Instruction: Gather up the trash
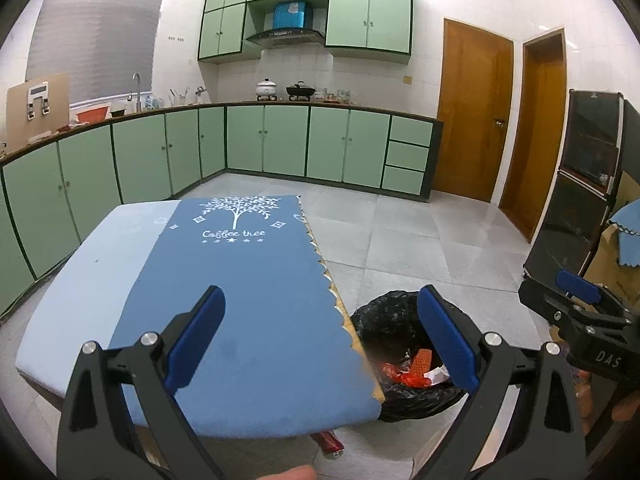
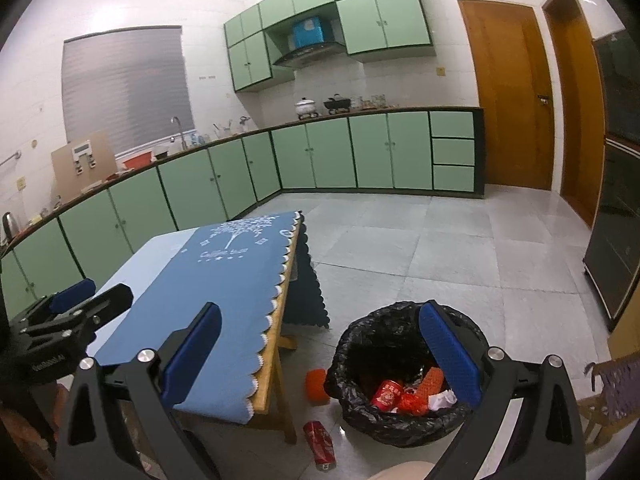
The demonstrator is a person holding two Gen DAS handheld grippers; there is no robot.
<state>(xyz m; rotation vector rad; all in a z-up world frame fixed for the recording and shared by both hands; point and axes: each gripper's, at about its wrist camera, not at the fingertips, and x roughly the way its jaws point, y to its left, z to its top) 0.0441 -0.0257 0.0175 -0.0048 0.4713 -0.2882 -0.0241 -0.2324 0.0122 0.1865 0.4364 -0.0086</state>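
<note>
Left gripper (image 1: 320, 336) is hovering over the near right part of the table (image 1: 80, 280), fingers (image 1: 196, 340) spread wide, gripping nothing, touching nothing. The blue runner (image 1: 248, 280) covering the table is showing a white tree print with "Coffee tree" readable at its far end; the scalloped edge is running along the table's right edge. Trash bin (image 2: 404, 372), lined with a black bag, is sitting on the floor just beside the table's near right corner, already holding a red can (image 2: 387, 395) with writing too small to read, an orange ribbed piece, red crumpled wrappers and white paper. Right gripper (image 2: 320, 352) is hanging above the gap between table edge and bin, fingers (image 2: 450, 352) equally wide apart, also holding nothing. Left view is catching the right gripper's body at its right edge, marked "DAS"; the label on the left gripper's body in the right view is too blurred to read. Only the right view is showing the floor clearly: a red soda can (image 2: 319, 444) lying on its side by the table leg, and an orange block (image 2: 316, 386) touching the bin's left side. Left view is showing just the can's end under the table's near edge.
</note>
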